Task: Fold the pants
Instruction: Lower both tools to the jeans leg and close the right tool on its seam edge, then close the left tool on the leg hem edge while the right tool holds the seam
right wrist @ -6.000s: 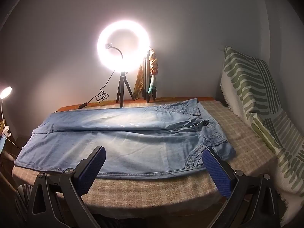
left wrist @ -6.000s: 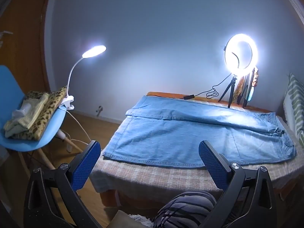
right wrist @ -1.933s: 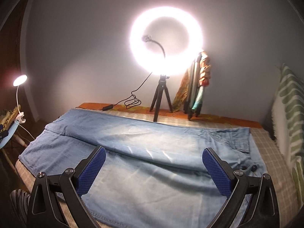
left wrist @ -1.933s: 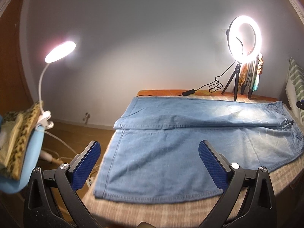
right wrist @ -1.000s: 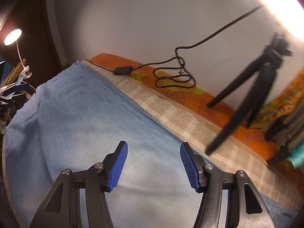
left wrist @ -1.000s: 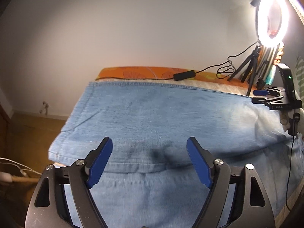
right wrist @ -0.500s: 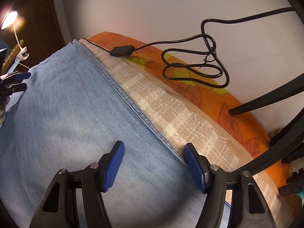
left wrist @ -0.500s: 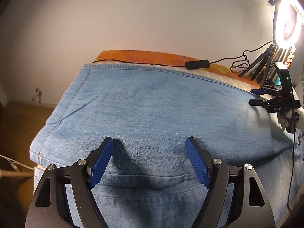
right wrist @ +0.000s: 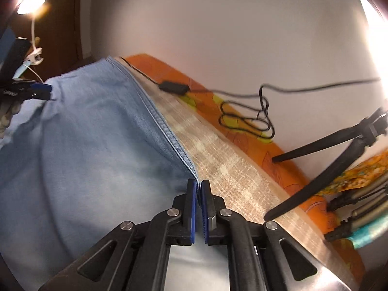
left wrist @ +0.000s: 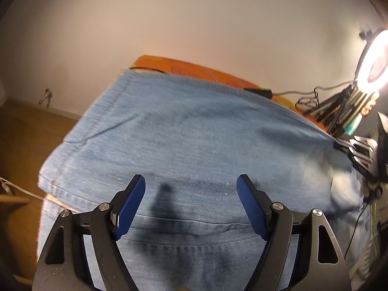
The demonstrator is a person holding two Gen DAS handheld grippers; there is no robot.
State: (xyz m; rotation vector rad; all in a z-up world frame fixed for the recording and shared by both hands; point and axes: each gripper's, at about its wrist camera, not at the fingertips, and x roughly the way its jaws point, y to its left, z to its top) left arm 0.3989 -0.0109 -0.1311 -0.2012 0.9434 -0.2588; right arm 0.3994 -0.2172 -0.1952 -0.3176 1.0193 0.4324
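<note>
Pants (left wrist: 194, 140) lie spread flat on the bed (right wrist: 232, 169), far seam toward the wall. Right claw (right wrist: 198, 189) has just been closing; its pads are now pinched on the far seam edge. Left claw (left wrist: 191, 194) is held wide open above the near leg, nothing gripped. Risks judged: the thin hold may slip when lifted; a one-sided pull would skew the fold; the cable (right wrist: 245, 118) could be snagged.

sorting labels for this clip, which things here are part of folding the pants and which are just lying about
Part of the job:
- pants, spread on the plaid cover
- right gripper, just closed on the pants' far edge
- left gripper, open above the pants

Just lying about:
- ring light on its tripod
- cable with inline switch
- clip lamp
</note>
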